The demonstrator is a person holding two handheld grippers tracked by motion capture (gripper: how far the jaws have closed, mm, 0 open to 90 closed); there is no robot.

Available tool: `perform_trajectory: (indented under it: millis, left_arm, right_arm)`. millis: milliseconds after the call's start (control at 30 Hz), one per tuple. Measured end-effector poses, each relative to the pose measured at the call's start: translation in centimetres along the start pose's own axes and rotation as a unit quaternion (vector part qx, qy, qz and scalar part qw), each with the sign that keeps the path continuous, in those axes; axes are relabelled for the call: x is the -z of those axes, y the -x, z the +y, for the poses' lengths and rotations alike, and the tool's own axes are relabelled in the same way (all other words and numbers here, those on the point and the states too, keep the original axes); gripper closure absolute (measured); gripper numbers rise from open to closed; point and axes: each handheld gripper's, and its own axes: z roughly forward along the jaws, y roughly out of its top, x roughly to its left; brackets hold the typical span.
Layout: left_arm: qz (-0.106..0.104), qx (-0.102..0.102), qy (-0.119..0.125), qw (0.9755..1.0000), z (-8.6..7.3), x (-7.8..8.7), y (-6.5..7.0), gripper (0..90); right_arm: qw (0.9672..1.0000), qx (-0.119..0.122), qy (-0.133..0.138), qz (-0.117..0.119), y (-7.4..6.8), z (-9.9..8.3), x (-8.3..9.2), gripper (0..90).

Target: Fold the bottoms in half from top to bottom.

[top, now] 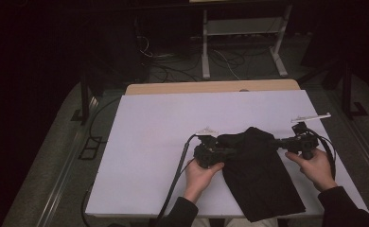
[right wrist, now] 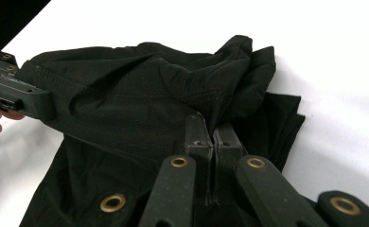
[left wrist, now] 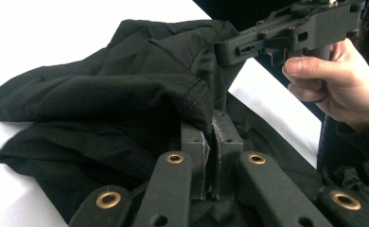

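— While I hold both grippers low right of centre, where's the black garment?
— On the white table. My left gripper is clamped on its hem, the right gripper pinching its opposite edge.

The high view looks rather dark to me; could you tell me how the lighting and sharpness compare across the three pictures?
High view: dim, surroundings nearly black, and the black garment shows almost no fold detail. Left gripper view: brighter, white table washed out, seams crisp. Right gripper view: similarly overexposed table, sharp stitching, near linkage slightly soft.
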Motion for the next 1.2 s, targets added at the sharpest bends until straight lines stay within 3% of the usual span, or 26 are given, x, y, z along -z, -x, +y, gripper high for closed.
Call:
perform_trajectory:
  millis: [700, 967, 1200]
  left_arm:
    - [0.000, -0.039, -0.022, 0.9990, -1.4, -0.5, 1.7, 84.6]
    - [0.001, -0.033, -0.032, 0.9990, -2.1, -0.8, 1.3, 84.4]
    - [0.000, -0.022, -0.040, 0.9990, -3.0, -1.1, 0.9, 84.3]
  right_arm:
    - [0.9997, 0.007, -0.024, 0.004, 0.0, -1.7, 0.8, 86.4]
    - [0.9987, -0.006, -0.049, 0.013, 0.3, -2.2, 0.5, 84.9]
    - [0.9981, -0.007, -0.060, -0.002, 0.4, -2.8, 0.5, 74.9]
